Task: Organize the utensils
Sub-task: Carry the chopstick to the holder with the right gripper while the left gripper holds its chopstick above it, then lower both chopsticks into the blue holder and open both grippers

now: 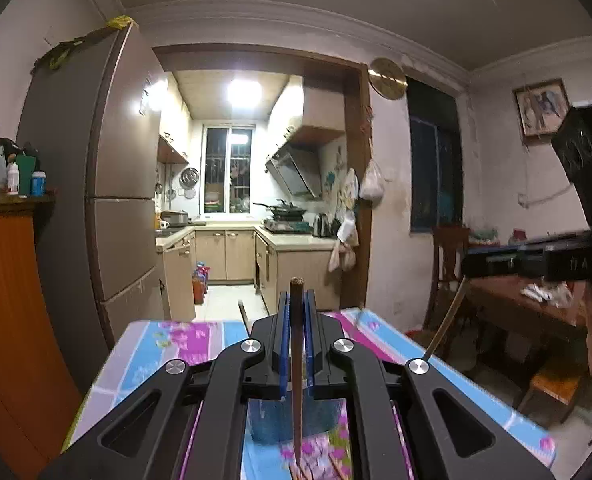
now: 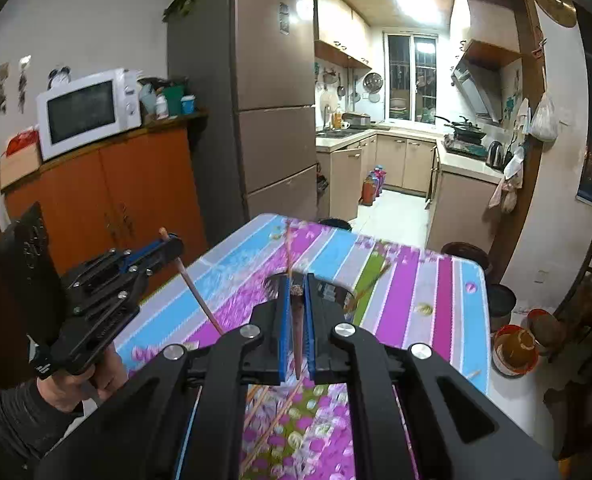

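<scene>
Above the counter (image 2: 468, 320), with its striped floral cloth, both grippers are aloft and each carries 1 chopstick. Seen from the left wrist, the left gripper (image 1: 297, 300) has its blue-lined jaws pinching a dark brown chopstick (image 1: 296, 360) near its thick end; the blunt top pokes up just above the jaws and the tapered tip hangs down towards the cloth. From the right wrist, that same left gripper (image 2: 168, 246) shows at the left edge, held by a hand (image 2: 76, 388) in a dark sleeve, its chopstick slanting down and to the right, clear of the cloth.

The right gripper (image 2: 297, 292) likewise has its jaws pressed onto a second dark chopstick (image 2: 297, 332), gripped near the thick end with the point hanging below. A grip high on each stick probably leaves the tips free to be lowered point-first into a holder.

Just ahead of the right jaws sits a dark round container (image 2: 328, 292), partly hidden by them; blurred sticks seem to lean from it, so it is likely the target. More loose chopsticks (image 2: 272, 420) lie on the cloth beneath the right gripper, so sorting looks far from finished.
</scene>
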